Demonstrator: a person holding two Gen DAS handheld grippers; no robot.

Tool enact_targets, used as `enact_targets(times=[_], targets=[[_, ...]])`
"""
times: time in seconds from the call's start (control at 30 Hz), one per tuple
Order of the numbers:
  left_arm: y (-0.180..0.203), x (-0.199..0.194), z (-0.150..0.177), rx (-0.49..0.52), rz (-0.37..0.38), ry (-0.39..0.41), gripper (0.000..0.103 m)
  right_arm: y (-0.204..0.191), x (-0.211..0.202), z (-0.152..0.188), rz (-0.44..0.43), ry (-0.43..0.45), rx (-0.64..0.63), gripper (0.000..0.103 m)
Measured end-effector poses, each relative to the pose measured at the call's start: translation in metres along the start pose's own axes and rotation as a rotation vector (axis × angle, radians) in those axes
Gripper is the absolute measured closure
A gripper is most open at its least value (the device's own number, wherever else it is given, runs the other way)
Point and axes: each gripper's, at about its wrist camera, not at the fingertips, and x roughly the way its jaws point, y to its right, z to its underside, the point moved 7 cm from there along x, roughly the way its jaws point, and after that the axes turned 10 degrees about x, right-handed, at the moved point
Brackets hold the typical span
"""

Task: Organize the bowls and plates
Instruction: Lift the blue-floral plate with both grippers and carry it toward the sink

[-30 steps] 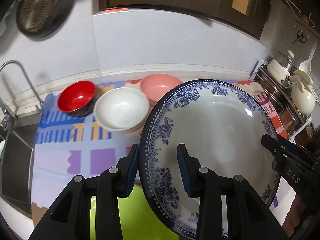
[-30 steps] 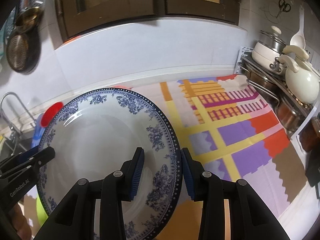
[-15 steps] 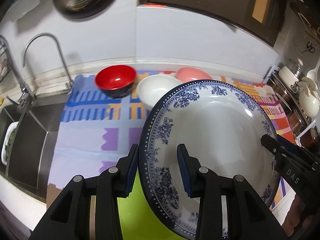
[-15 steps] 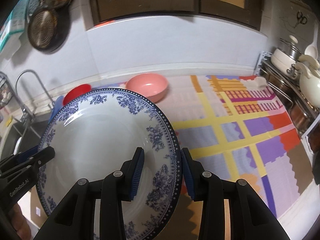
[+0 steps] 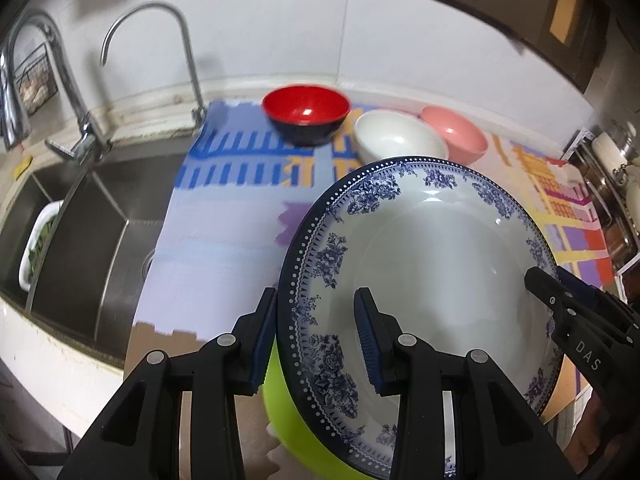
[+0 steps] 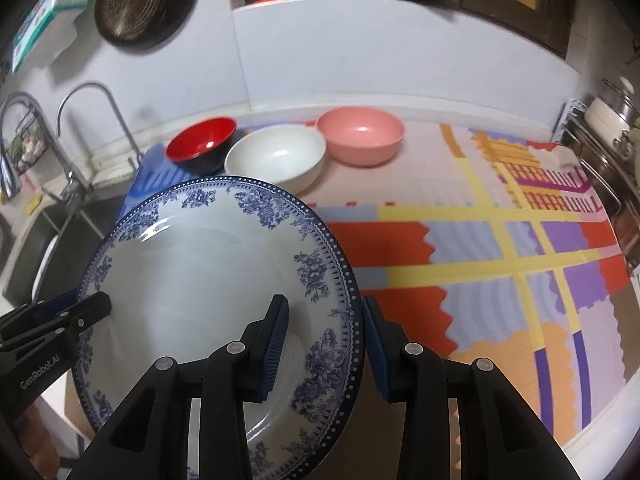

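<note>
**Two grippers, one blue-and-white plate**

Here both pairs of jaws pinch the same plate by opposite edges. In the left wrist view the left gripper (image 5: 316, 334) straddles the plate's (image 5: 432, 256) left rim, one blue pad outside the rim and one on the inner face. In the right wrist view the right gripper (image 6: 324, 340) clamps the plate (image 6: 192, 280) at its right rim in the same way. Each view also shows the other gripper's tip at the far edge of the plate: the right one at the right of the left wrist frame, the left one at the lower left of the right wrist frame.

The plate is held tilted above the patterned counter mat (image 6: 480, 248), filling the lower centre of both frames. Under its lower left edge in the left wrist view sits a lime-green object (image 5: 288, 412), partly hidden.

Beyond the plate, toward the upper centre, three bowls stand in a row on the mat near the wall: a red bowl (image 6: 202, 144), a white bowl (image 6: 276, 158) and a pink bowl (image 6: 360, 134), close together. At the left of both frames are the sink (image 5: 80, 240) and curved faucet (image 5: 176, 32). A round pan (image 6: 132, 0) hangs on the wall at the upper left of the right wrist frame.
</note>
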Motion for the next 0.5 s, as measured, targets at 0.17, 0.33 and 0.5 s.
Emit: enact_targets(times=[0.17, 0.33, 0.5], targets=[[-0.009, 0.012, 0.020, -0.025, 0.000, -0.056, 0.065, -0.008, 0.011, 0.014, 0.002, -0.047, -0.027, 0.064], [-0.010, 0.022, 0.036, -0.031, 0.003, -0.104, 0.065, -0.007, 0.022, 0.026, 0.004, -0.095, -0.041, 0.064], [-0.009, 0.031, 0.047, -0.033, 0.002, -0.137, 0.065, -0.007, 0.031, 0.036, 0.010, -0.132, -0.051, 0.064]])
